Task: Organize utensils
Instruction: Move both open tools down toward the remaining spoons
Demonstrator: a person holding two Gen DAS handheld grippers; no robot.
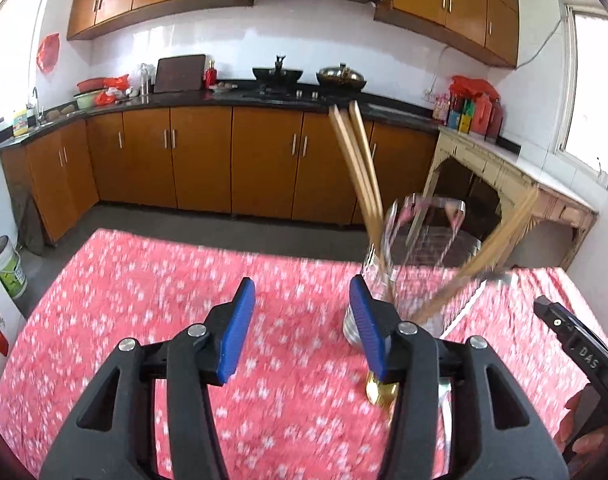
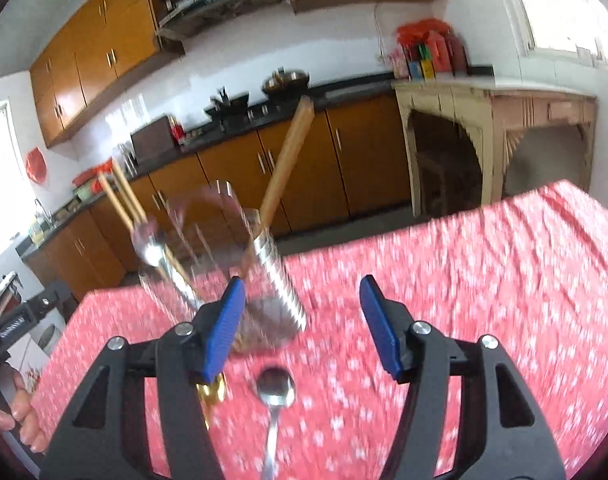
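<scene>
A clear glass jar [image 1: 419, 272] stands on the red floral tablecloth [image 1: 184, 300], holding wooden chopsticks [image 1: 357, 164] and a metal spoon. In the right wrist view the jar [image 2: 220, 264] holds chopsticks [image 2: 124, 196] and a spoon [image 2: 150, 254]. My left gripper [image 1: 304, 328] is open and empty, just left of the jar. My right gripper [image 2: 302, 324] is open and empty, just right of the jar. A silver spoon [image 2: 276, 394] lies on the cloth between its fingers. A gold spoon [image 2: 212, 394] lies beside it, partly hidden by the left finger; it also shows in the left wrist view [image 1: 379, 394].
The table ends at its far edge [image 1: 224, 246], with grey floor and brown kitchen cabinets [image 1: 200, 160] beyond. A pale wooden side table [image 1: 515, 184] stands at the right. The other gripper's body [image 1: 575, 344] shows at the right edge.
</scene>
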